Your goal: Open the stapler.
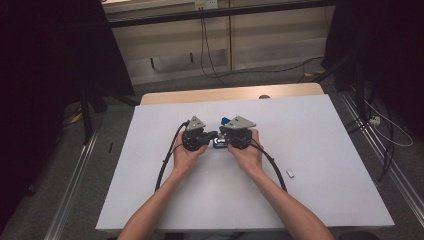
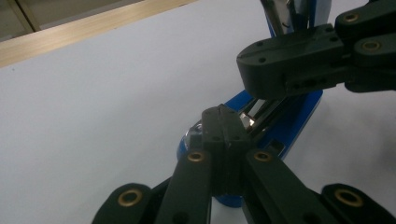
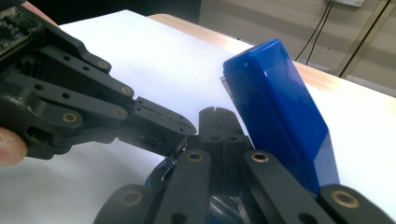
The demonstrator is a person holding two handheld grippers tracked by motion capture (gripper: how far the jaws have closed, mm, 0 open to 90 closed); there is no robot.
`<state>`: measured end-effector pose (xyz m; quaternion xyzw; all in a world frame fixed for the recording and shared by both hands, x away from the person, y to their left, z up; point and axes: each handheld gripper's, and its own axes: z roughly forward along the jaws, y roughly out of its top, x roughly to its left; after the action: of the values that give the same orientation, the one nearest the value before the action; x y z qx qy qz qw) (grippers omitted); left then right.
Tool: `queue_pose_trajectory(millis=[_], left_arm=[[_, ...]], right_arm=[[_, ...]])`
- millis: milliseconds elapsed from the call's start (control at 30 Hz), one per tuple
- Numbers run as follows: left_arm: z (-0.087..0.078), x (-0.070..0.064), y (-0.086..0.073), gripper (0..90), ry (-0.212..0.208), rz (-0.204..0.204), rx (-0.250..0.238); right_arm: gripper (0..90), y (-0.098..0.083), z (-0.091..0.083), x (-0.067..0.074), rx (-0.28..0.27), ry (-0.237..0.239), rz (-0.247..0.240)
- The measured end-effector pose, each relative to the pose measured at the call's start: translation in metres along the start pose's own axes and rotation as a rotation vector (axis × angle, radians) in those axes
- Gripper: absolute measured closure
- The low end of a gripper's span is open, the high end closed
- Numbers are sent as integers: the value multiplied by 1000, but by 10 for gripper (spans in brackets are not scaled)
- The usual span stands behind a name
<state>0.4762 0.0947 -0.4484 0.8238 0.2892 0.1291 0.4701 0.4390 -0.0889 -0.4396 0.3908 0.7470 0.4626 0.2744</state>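
Observation:
A blue stapler (image 1: 219, 143) lies in the middle of the white table (image 1: 320, 150), between my two grippers. Its blue top cover (image 3: 280, 107) stands tilted up, and the metal staple rail (image 2: 254, 116) shows in the blue base (image 2: 299, 121). My left gripper (image 1: 214, 135) points right, its shut jaw tips (image 2: 223, 114) resting at the rail. My right gripper (image 1: 223, 138) points left and is also shut (image 3: 215, 114), low beside the raised cover. In the right gripper view the left gripper (image 3: 187, 127) comes in from the left, almost touching my jaws. I see nothing pinched between either pair of jaws.
A small white object (image 1: 290, 173) lies on the table to the right of the right forearm. A wooden strip (image 1: 230, 94) runs along the table's far edge. Cables (image 1: 210, 60) trail over the floor beyond, and dark curtains hang at both sides.

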Motion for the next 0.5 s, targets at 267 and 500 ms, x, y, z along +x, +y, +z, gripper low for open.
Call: queue_pose_trajectory(millis=[267,500], left_arm=[[0,-1,0,900,8,1,1],[0,-1,0,900,7,-1,3]], right_arm=[[900,0,-1,0,-1,-4,1],[900,2,-4,-4,-6,-14,3]])
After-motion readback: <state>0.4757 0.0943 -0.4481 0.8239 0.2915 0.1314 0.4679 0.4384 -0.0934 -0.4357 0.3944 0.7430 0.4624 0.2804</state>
